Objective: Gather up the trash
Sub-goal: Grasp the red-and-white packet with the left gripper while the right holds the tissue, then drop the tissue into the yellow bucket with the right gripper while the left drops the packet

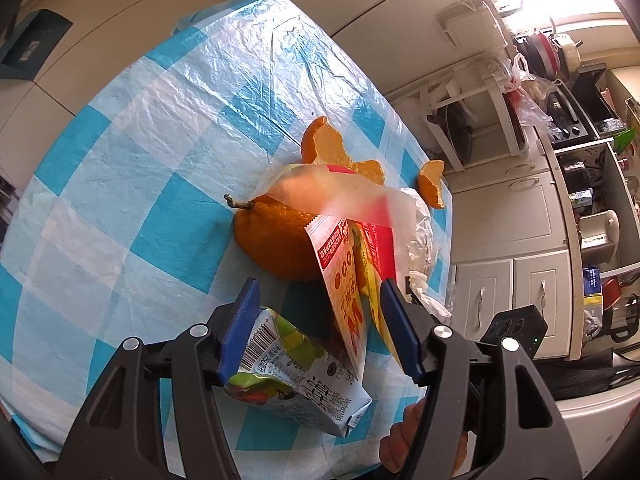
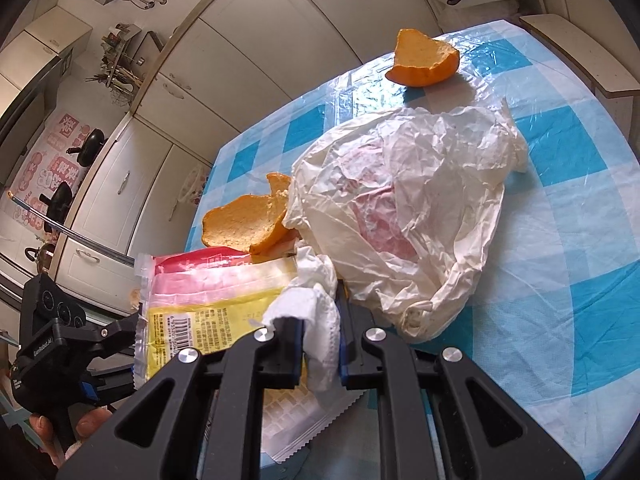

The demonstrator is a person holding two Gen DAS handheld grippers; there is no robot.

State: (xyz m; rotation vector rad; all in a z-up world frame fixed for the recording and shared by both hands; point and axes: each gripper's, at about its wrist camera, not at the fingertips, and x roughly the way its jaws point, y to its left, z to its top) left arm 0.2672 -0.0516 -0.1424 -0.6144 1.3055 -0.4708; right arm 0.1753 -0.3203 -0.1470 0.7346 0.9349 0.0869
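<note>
On the blue-checked tablecloth (image 1: pixel 140 128) lies a pile of trash. My left gripper (image 1: pixel 320 320) is open; a red-and-yellow snack wrapper (image 1: pixel 348 280) stands between its fingers and a crushed drink carton (image 1: pixel 292 376) lies against its left finger. An orange with a stem (image 1: pixel 272 240) and orange peels (image 1: pixel 324 144) sit just beyond. My right gripper (image 2: pixel 320 344) is shut on a crumpled white tissue (image 2: pixel 316 320). Beside it are the same wrapper (image 2: pixel 208 304), a crumpled white plastic bag (image 2: pixel 404 208) and peel pieces (image 2: pixel 244 224), (image 2: pixel 424 60).
The table edge drops off on the right in the left wrist view, with kitchen cabinets (image 1: pixel 508 208) and a cluttered shelf (image 1: pixel 576 120) beyond. In the right wrist view cabinets (image 2: pixel 168 120) stand behind the table, and the left gripper's body (image 2: pixel 60 340) shows at lower left.
</note>
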